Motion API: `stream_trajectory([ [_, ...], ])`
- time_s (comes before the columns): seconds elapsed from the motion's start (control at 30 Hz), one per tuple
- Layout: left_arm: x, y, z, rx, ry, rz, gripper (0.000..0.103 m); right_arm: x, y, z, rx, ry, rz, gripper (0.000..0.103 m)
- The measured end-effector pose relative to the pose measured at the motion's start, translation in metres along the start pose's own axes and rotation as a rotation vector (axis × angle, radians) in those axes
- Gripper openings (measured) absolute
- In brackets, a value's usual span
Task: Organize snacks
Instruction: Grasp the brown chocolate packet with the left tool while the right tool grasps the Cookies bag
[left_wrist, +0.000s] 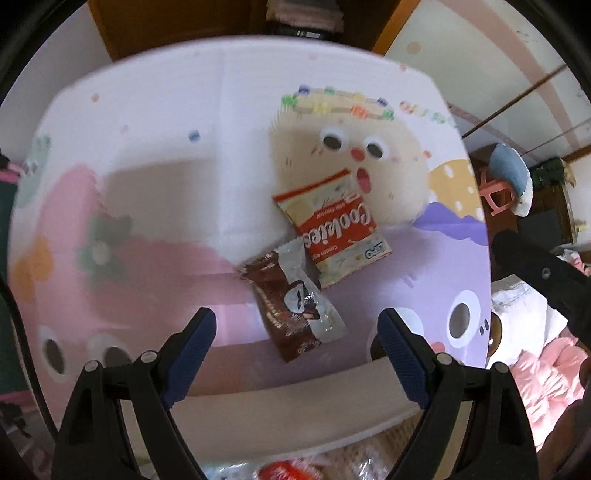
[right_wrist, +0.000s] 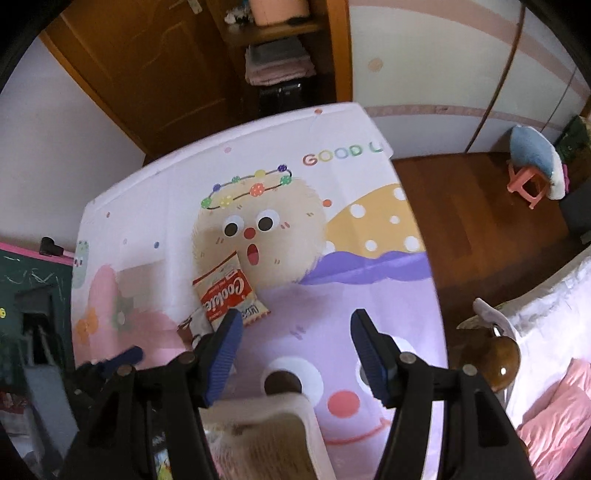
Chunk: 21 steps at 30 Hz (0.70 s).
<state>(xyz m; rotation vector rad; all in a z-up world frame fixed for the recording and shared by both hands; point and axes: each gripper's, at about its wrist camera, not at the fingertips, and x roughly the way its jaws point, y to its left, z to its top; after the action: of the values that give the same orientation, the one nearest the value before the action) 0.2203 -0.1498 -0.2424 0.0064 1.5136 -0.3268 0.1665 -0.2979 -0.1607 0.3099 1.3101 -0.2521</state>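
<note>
Seen from the left wrist, the left tongs (left_wrist: 297, 325) are held wide open and empty above a brown chocolate snack packet (left_wrist: 295, 299), which lies touching a red-and-white Cookies packet (left_wrist: 332, 229) on the cartoon-printed worktop (left_wrist: 147, 184). From the right wrist, the right tongs (right_wrist: 295, 332) are likewise spread open and empty, the Cookies packet (right_wrist: 229, 291) lying just beyond the left finger (right_wrist: 223, 354), a beige basket (right_wrist: 269, 435) seen below.

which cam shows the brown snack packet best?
Left wrist: the brown snack packet lies whole and unblocked just ahead of the open left gripper. In the right wrist view only a corner of it peeks out behind the right gripper's finger.
</note>
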Motion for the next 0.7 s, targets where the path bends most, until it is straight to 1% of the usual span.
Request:
stream_trajectory([
  [0.07, 0.010, 0.001, 0.002, -0.017, 0.019, -0.007, 0.084, 0.014, 0.004, 0.004, -0.009, 0.027, 0.006, 0.061],
  [0.17, 0.022, 0.004, 0.003, -0.040, 0.051, -0.021, 0.073, 0.030, 0.009, 0.008, -0.026, 0.060, 0.015, 0.061],
  [0.23, 0.030, 0.006, 0.004, -0.053, 0.069, -0.021, 0.068, 0.039, 0.015, 0.009, -0.046, 0.077, 0.015, 0.061],
  [0.3, 0.037, 0.009, 0.004, -0.069, 0.091, -0.019, 0.054, 0.044, 0.019, 0.010, -0.059, 0.089, 0.018, 0.061],
  [0.33, 0.037, 0.010, 0.005, -0.073, 0.079, -0.019, 0.054, 0.047, 0.022, 0.010, -0.066, 0.096, 0.022, 0.061],
  [0.37, 0.036, 0.010, 0.006, -0.069, 0.071, -0.022, 0.045, 0.049, 0.023, 0.011, -0.072, 0.101, 0.026, 0.061],
  [0.4, 0.036, 0.010, 0.006, -0.064, 0.074, -0.020, 0.042, 0.052, 0.026, 0.011, -0.081, 0.109, 0.029, 0.061],
  [0.5, 0.032, 0.018, 0.005, -0.076, 0.071, -0.016, 0.036, 0.062, 0.034, 0.011, -0.112, 0.139, 0.036, 0.061],
  [0.7, 0.025, 0.044, 0.000, -0.118, 0.054, 0.006, 0.034, 0.083, 0.055, 0.007, -0.188, 0.192, 0.021, 0.061],
])
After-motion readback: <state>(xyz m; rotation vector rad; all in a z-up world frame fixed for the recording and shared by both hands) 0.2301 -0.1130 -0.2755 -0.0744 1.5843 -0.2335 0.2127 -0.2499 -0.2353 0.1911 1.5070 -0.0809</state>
